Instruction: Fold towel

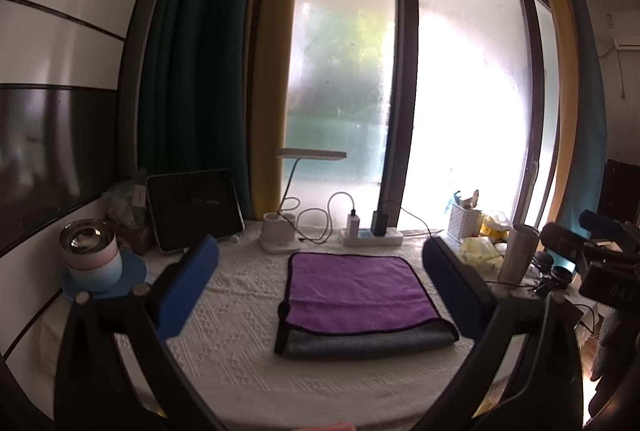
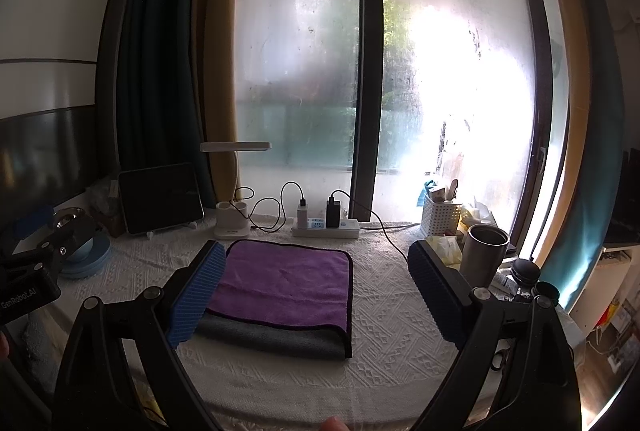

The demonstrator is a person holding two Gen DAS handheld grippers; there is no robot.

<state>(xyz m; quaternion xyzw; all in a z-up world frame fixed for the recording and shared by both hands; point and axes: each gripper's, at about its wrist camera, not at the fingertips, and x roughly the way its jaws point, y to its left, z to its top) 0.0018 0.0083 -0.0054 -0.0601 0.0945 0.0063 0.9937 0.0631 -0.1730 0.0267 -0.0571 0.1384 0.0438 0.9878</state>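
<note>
Your left gripper [image 1: 320,287] and right gripper [image 2: 316,295] hang with jaws wide, empty. Purple-grey towel [image 1: 356,303] on the counter [image 1: 224,351] looks already folded; maybe one fold left.

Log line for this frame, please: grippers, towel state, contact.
left gripper: open, empty | right gripper: open, empty | towel: folded, flat on tablecloth, purple over grey | contact: none
</note>
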